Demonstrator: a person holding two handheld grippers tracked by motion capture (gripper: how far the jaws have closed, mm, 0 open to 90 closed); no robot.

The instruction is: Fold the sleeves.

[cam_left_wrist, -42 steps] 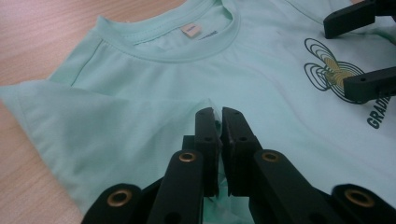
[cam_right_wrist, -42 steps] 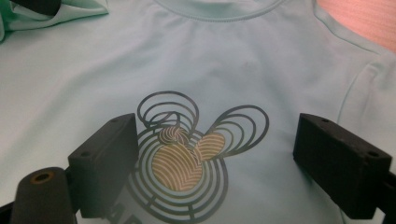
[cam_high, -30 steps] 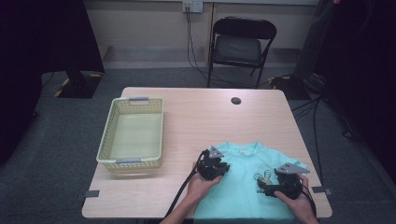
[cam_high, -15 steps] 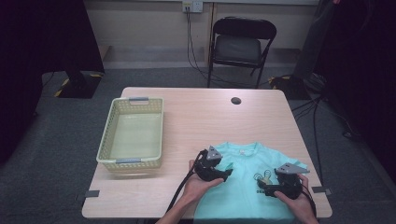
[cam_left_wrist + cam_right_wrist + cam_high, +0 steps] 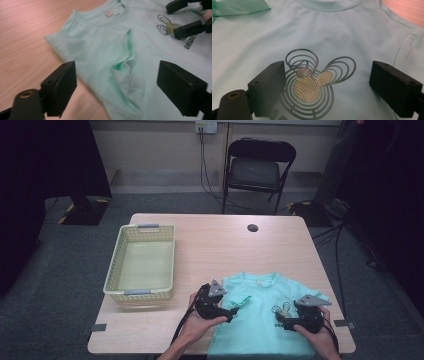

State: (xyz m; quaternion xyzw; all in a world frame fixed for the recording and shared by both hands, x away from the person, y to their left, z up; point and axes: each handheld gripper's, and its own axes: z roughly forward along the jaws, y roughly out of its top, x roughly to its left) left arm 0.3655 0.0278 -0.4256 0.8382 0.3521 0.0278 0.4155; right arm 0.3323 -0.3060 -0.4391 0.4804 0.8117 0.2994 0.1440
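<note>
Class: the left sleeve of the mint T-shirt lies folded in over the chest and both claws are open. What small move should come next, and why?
Probably the right claw should shift to the flat right sleeve and fold it inward. The mint green cotton T-shirt has only its left sleeve folded over; the left claw has just been opening and holds nothing.

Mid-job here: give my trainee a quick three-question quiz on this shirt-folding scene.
1. True or false: the left gripper is clamped on the folded sleeve.
2. Which lies closest ahead of the right gripper? A) basket B) printed design C) chair
3. Fill in: the basket sits on the table to the ____ of the T-shirt, in the high view.

Key: 1 false, its jaws have just been opening and stand apart over the sleeve; 2 B, the printed design; 3 left.
</note>
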